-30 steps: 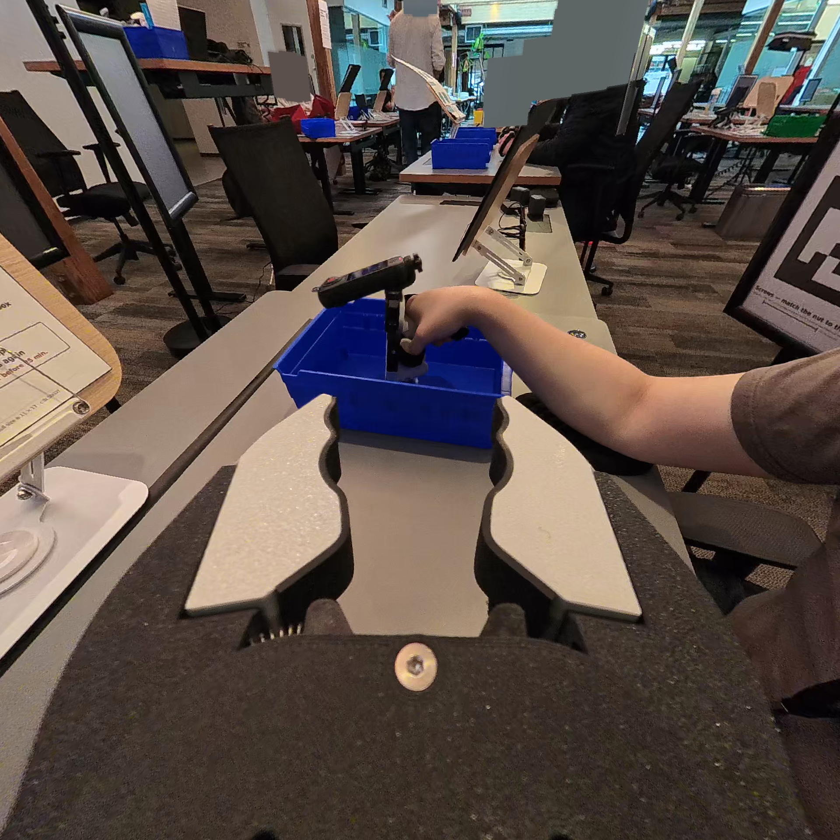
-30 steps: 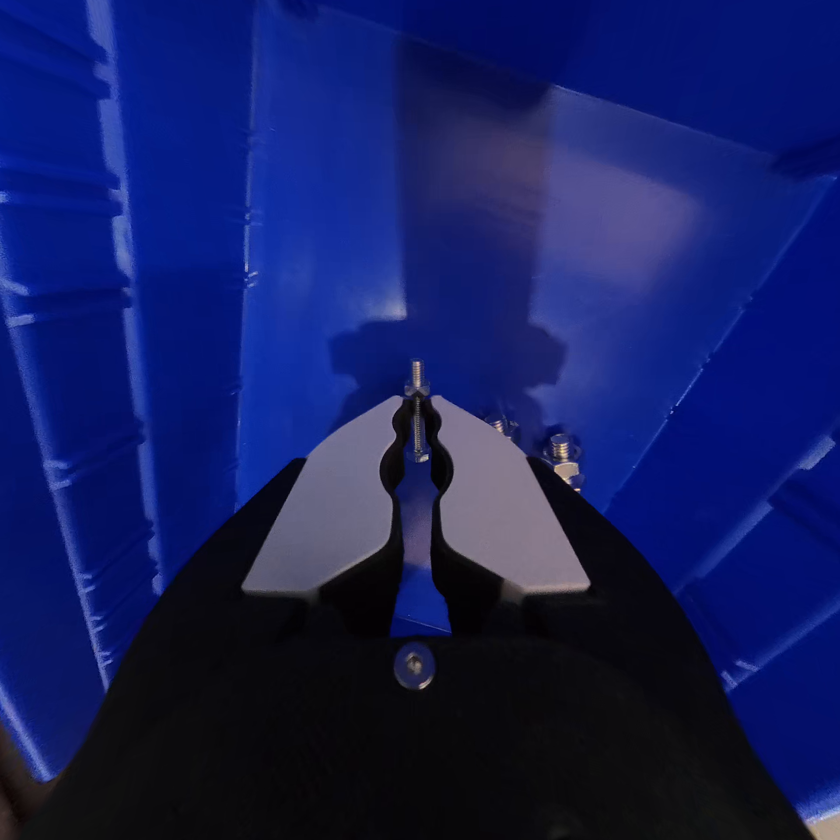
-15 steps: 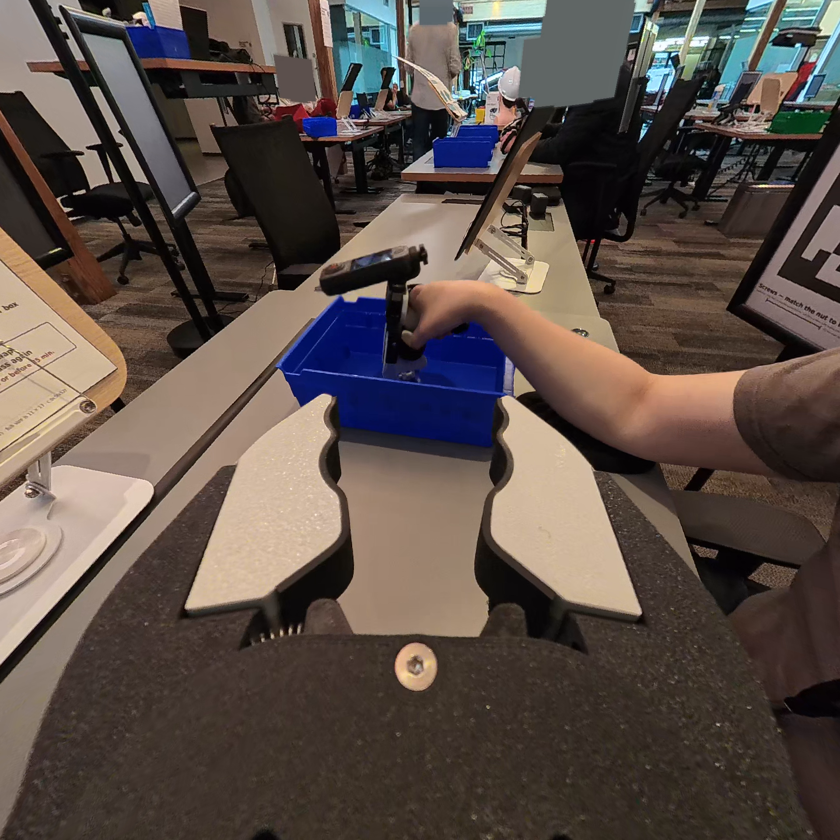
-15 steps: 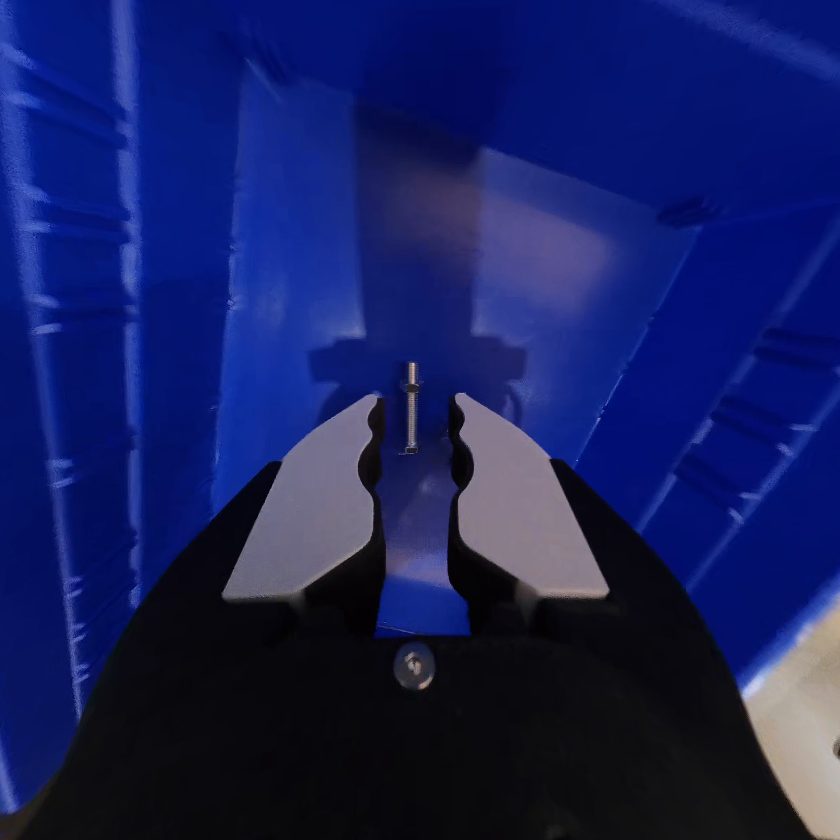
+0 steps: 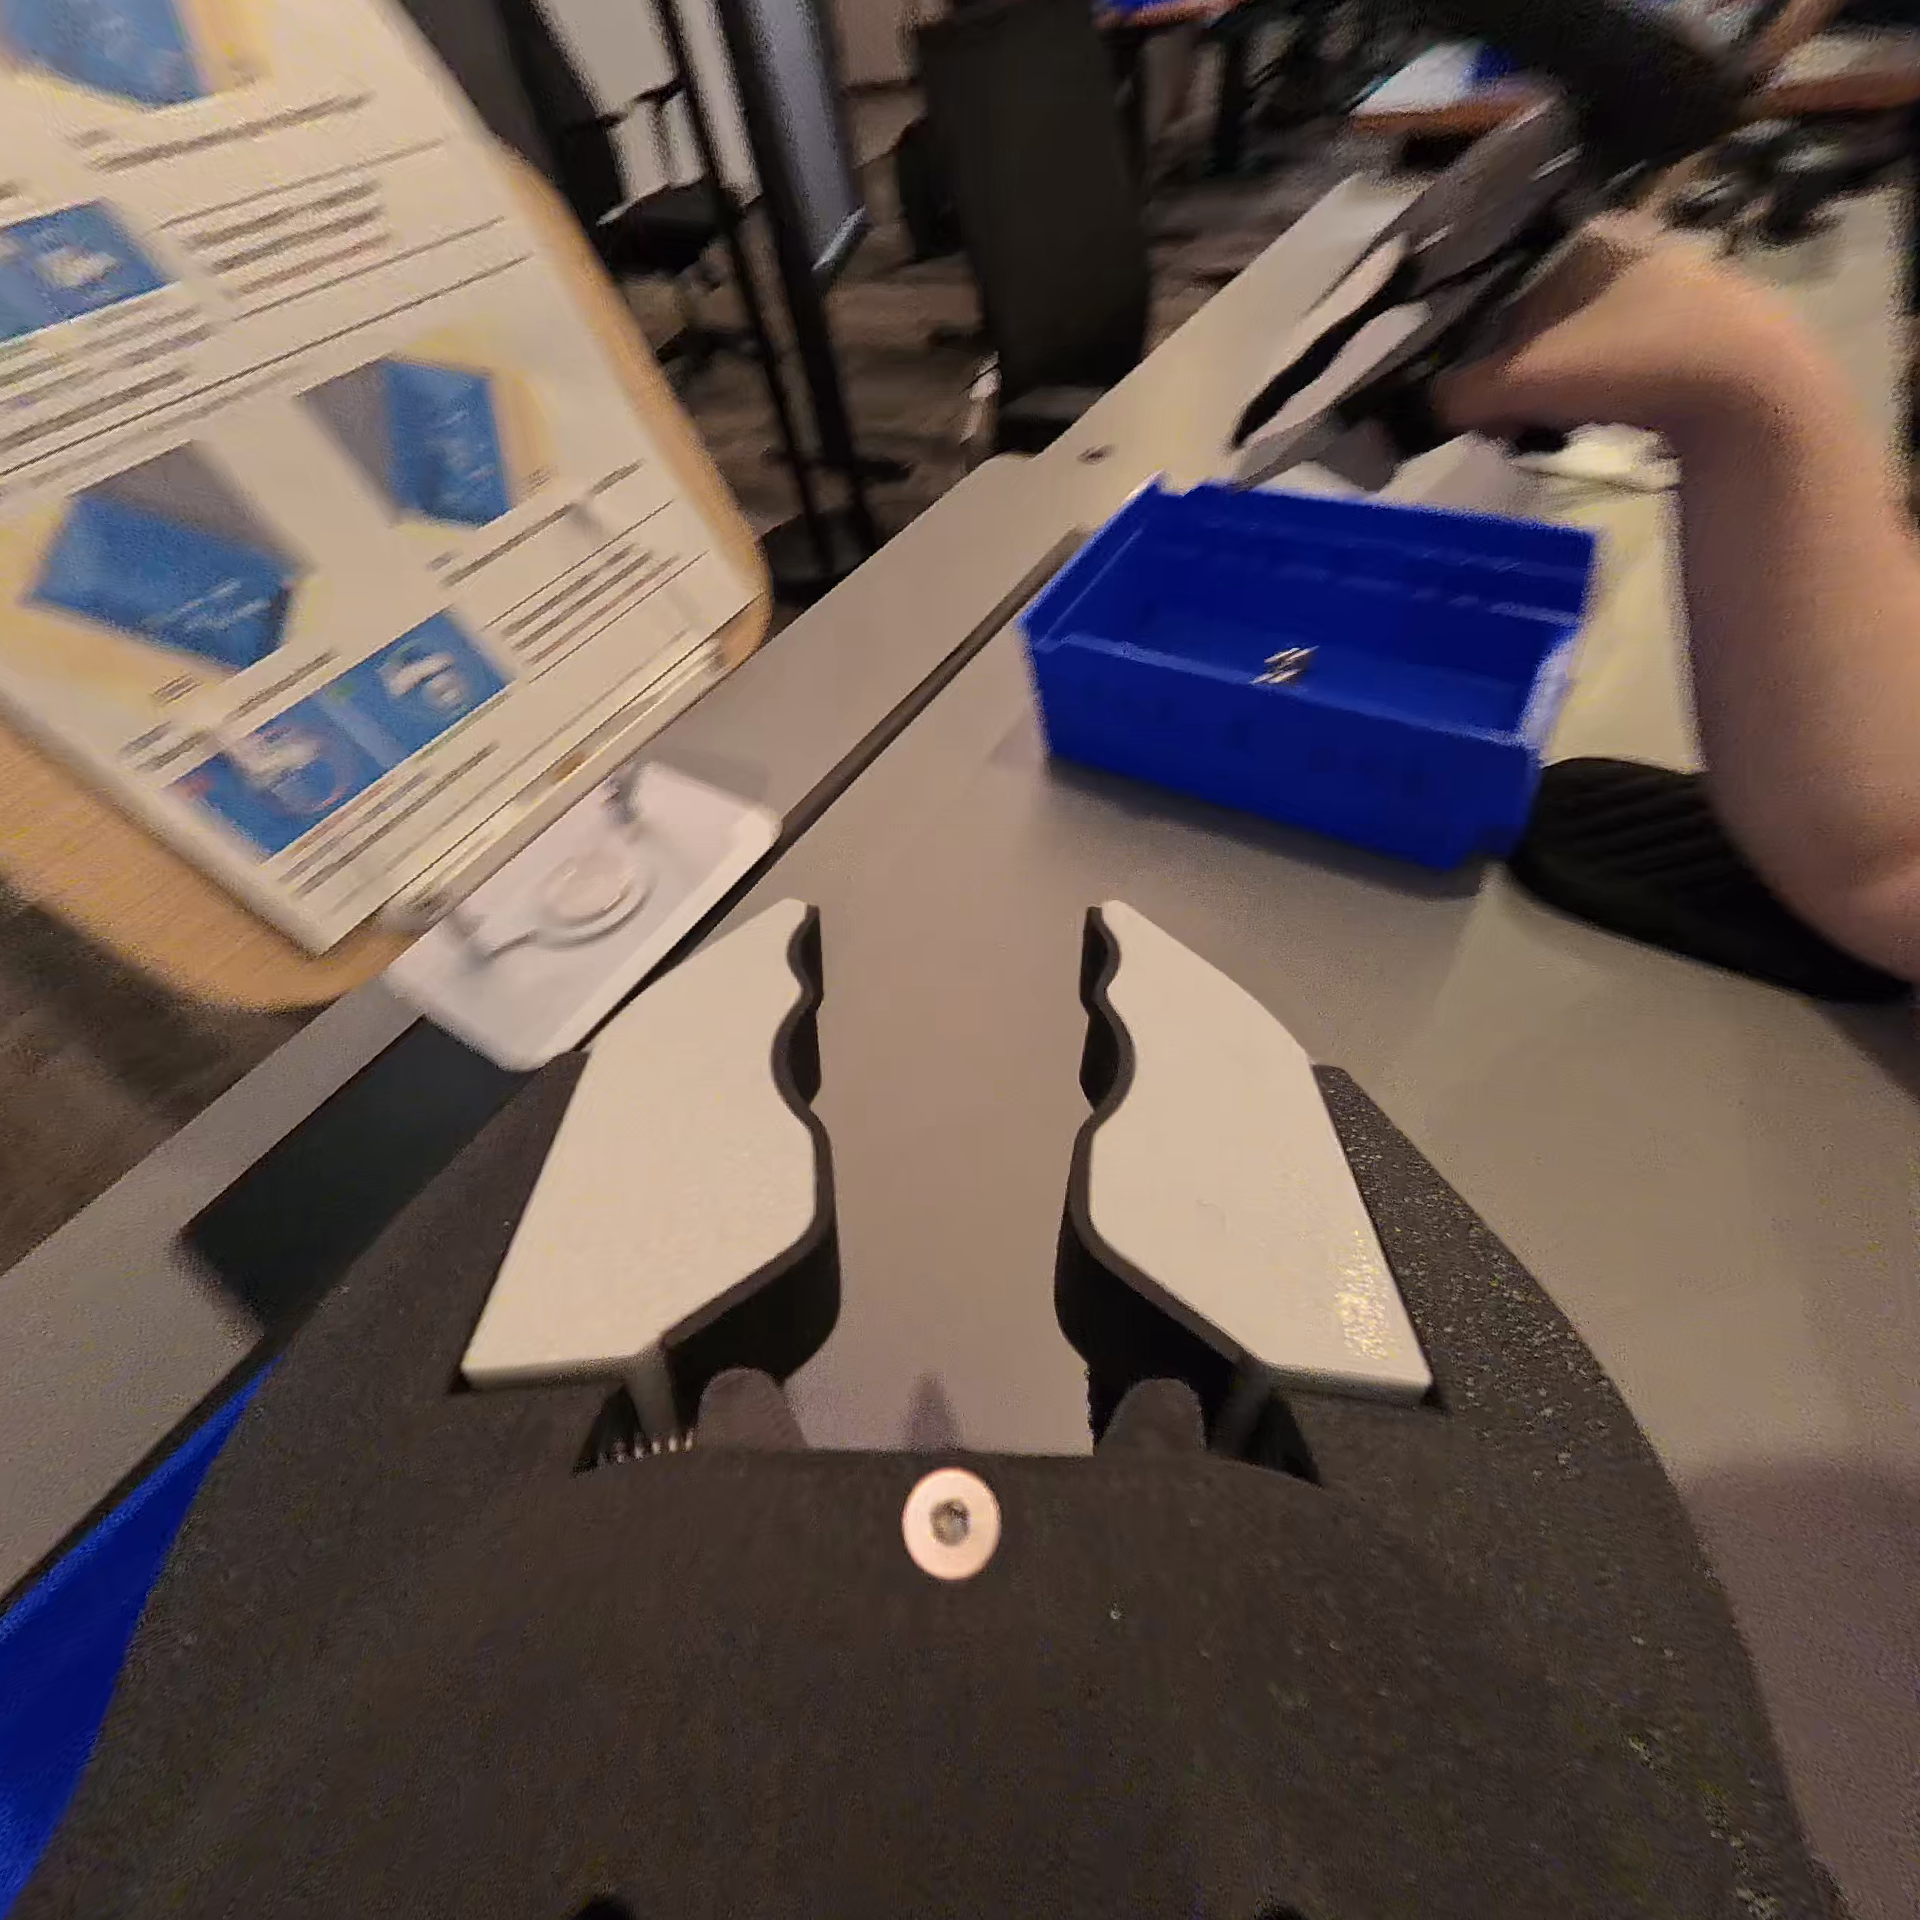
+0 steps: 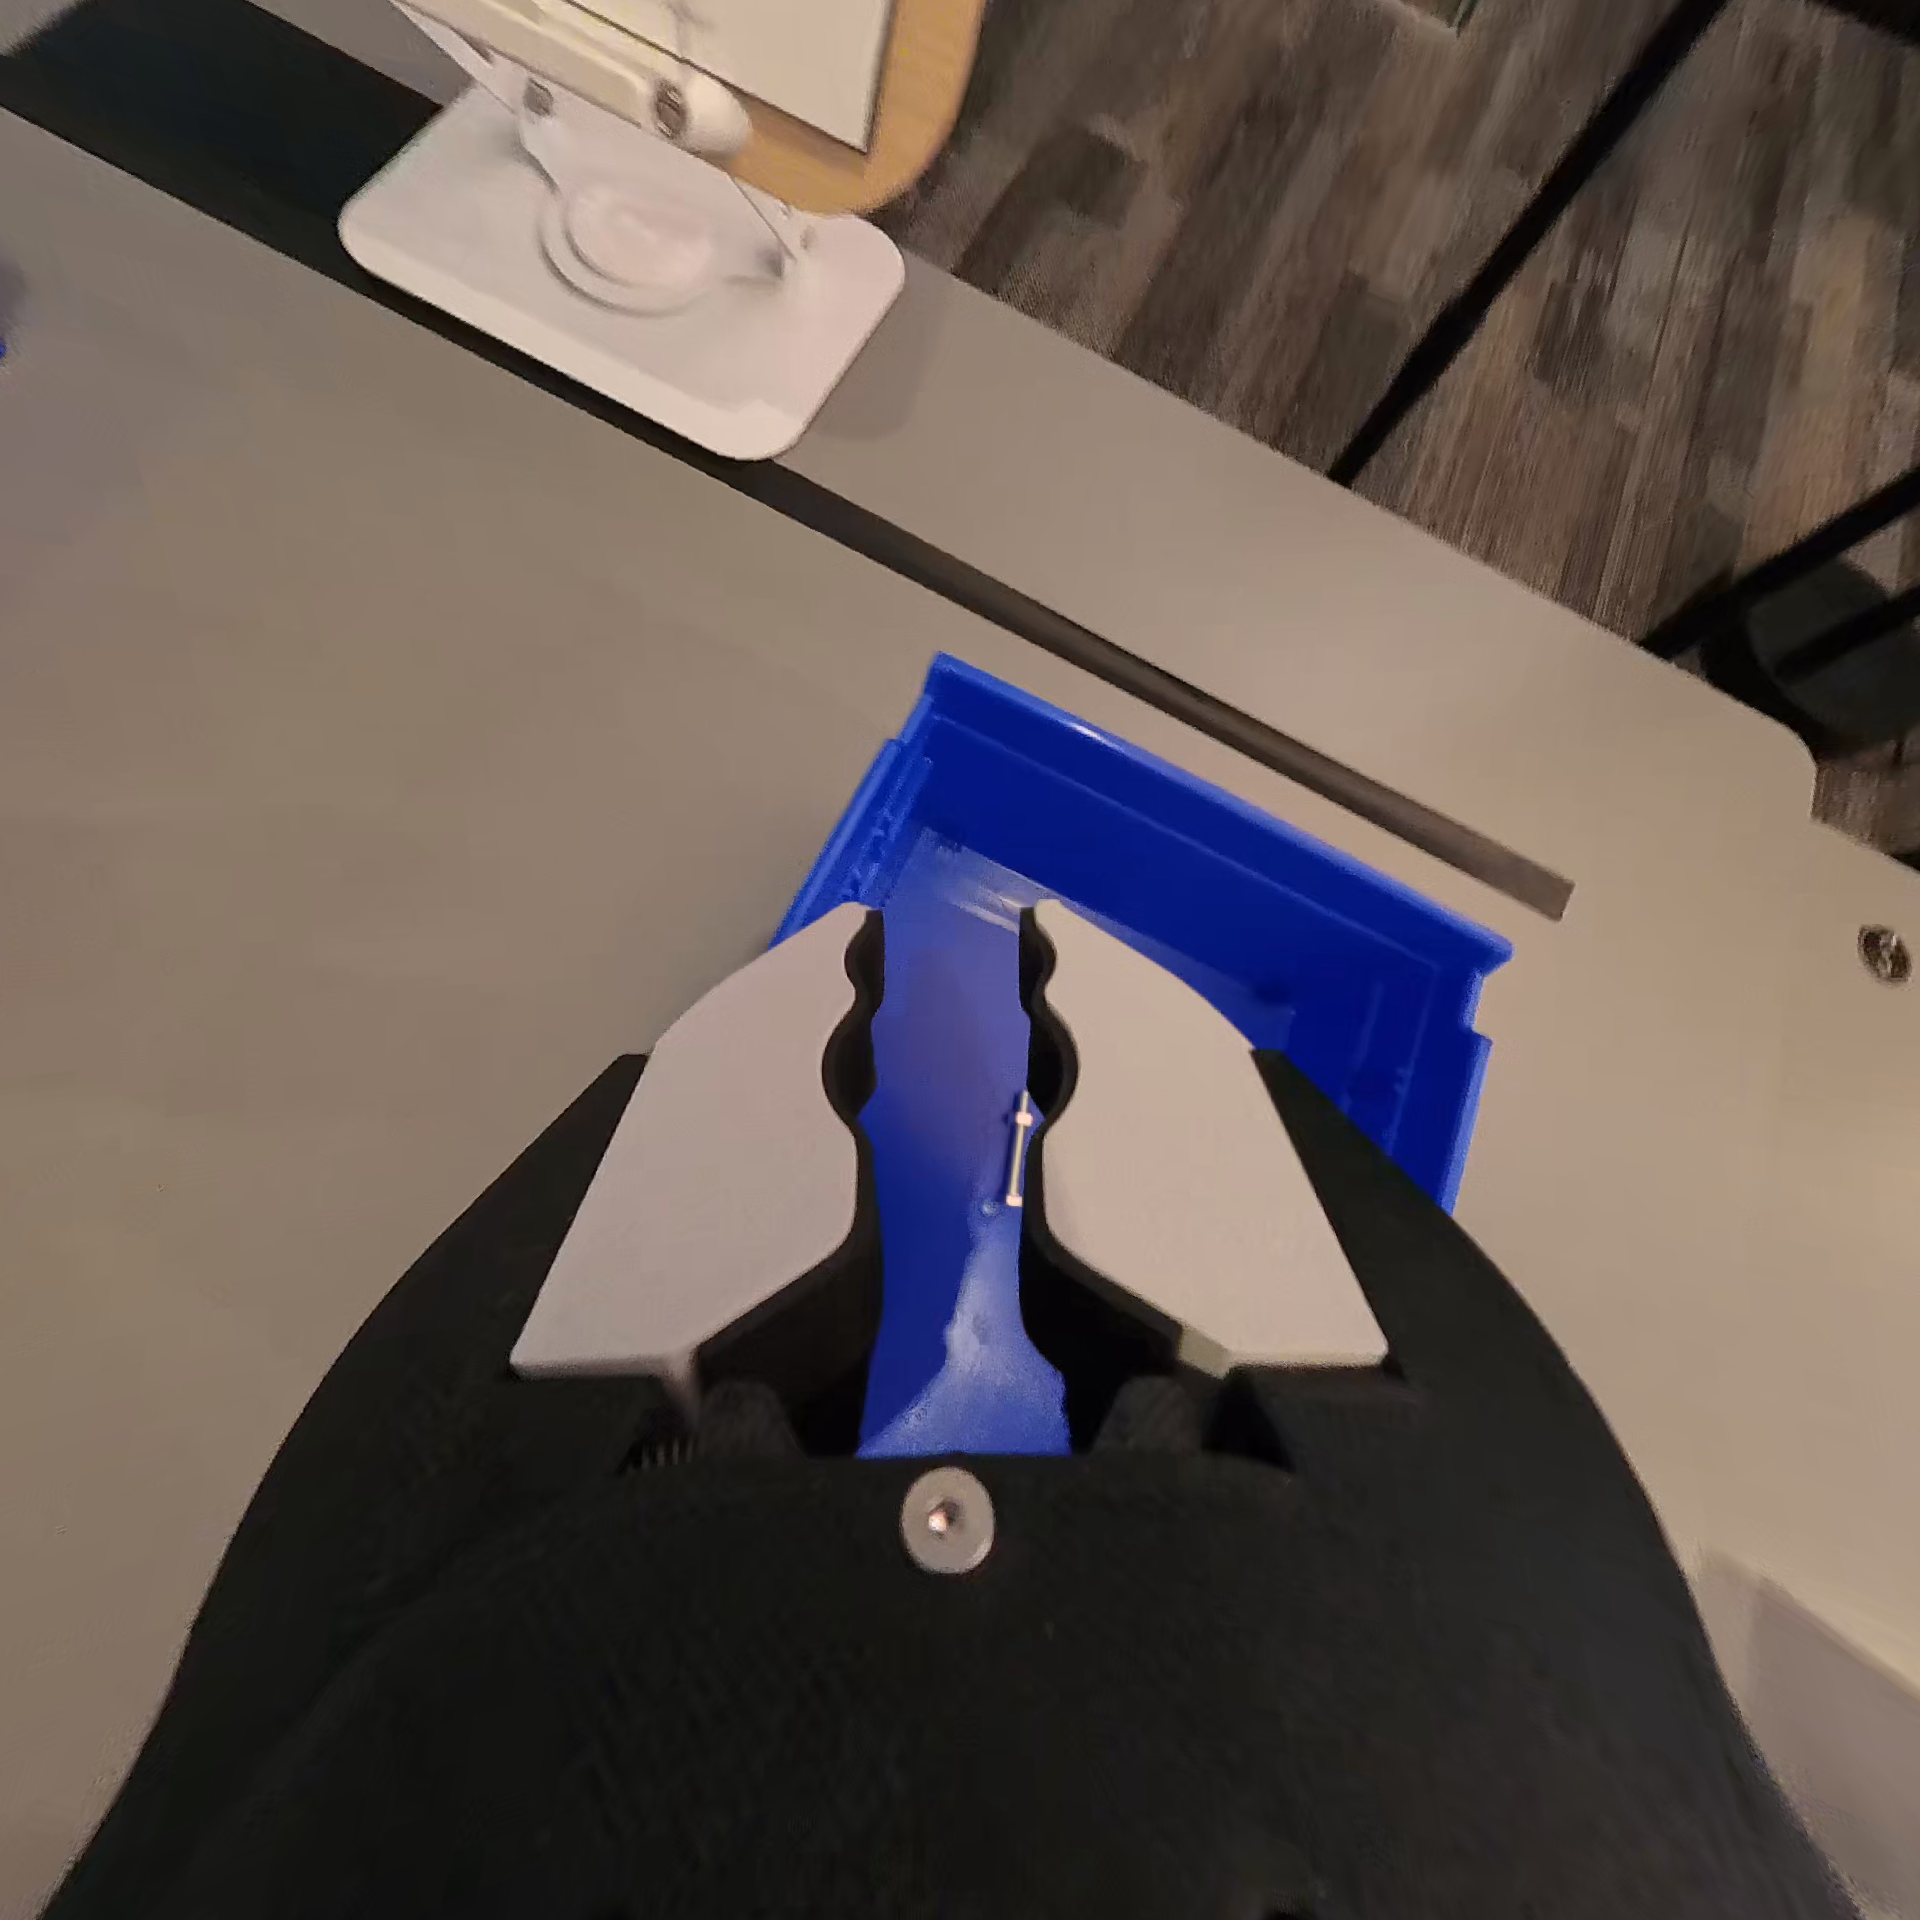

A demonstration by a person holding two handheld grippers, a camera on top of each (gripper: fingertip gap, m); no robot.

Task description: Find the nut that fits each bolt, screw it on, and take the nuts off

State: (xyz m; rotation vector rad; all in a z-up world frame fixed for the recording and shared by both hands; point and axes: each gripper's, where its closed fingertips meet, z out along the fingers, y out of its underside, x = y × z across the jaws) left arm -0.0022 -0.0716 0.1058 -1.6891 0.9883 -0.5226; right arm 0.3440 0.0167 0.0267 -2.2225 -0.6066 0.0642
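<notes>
Stand [image 6: 623,260] near bin [image 6: 1195,831]; bolt [image 6: 1016,1148] lies inside.

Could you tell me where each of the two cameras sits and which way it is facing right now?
Left wrist view: sits on the open left gripper, low over the grey table, facing the blue bin; the person's forearm and the right gripper show beyond.
Right wrist view: sits on the open right gripper, raised, looking down into the bin at a bolt.
Shared: bin, table, white stand base.
</notes>
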